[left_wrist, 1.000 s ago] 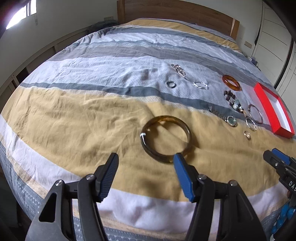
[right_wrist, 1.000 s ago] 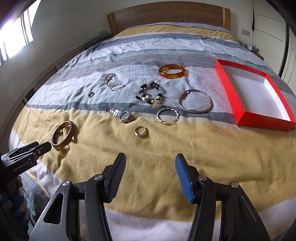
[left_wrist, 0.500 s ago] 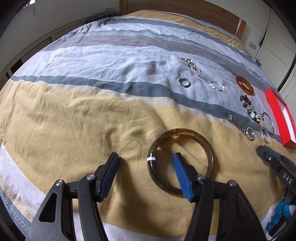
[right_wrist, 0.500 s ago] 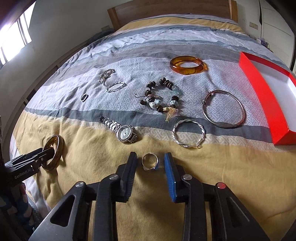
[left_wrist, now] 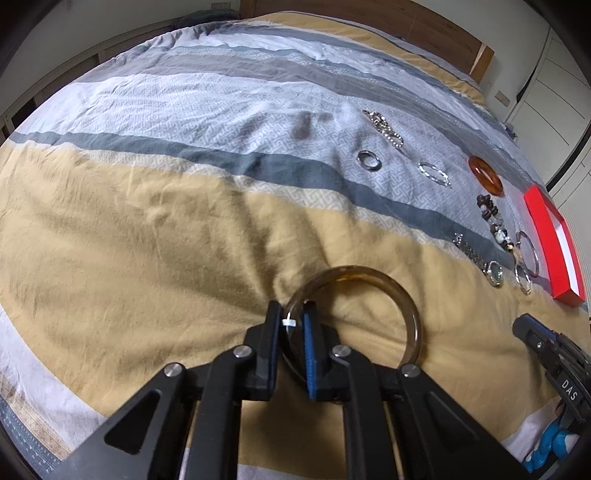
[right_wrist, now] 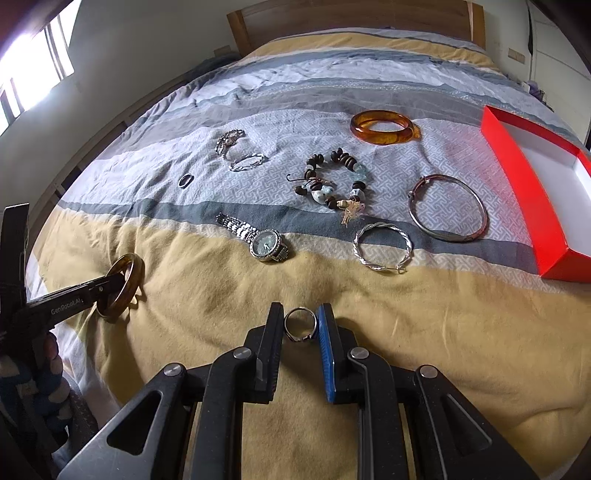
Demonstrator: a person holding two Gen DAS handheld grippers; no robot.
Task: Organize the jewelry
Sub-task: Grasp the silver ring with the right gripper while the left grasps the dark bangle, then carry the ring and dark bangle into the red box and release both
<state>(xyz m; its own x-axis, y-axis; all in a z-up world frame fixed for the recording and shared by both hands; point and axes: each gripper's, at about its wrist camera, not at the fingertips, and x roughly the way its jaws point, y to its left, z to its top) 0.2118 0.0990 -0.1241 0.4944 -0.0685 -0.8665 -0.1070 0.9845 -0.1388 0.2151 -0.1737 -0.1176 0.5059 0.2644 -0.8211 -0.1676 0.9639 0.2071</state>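
Note:
My left gripper is shut on the rim of a brown translucent bangle on the yellow stripe of the bedspread; the right wrist view shows the bangle tilted up in it. My right gripper is closed around a small silver ring, its pads touching the ring's sides. The open red box with a white inside lies at the right.
On the bedspread lie a watch, a bead bracelet, a twisted silver hoop, a thin metal bangle, an amber bangle, a small ring and two silver chains. A wooden headboard stands behind.
My left gripper closed on the bangle's rim and tipped it up. My right gripper moved down over the silver ring and closed on it.

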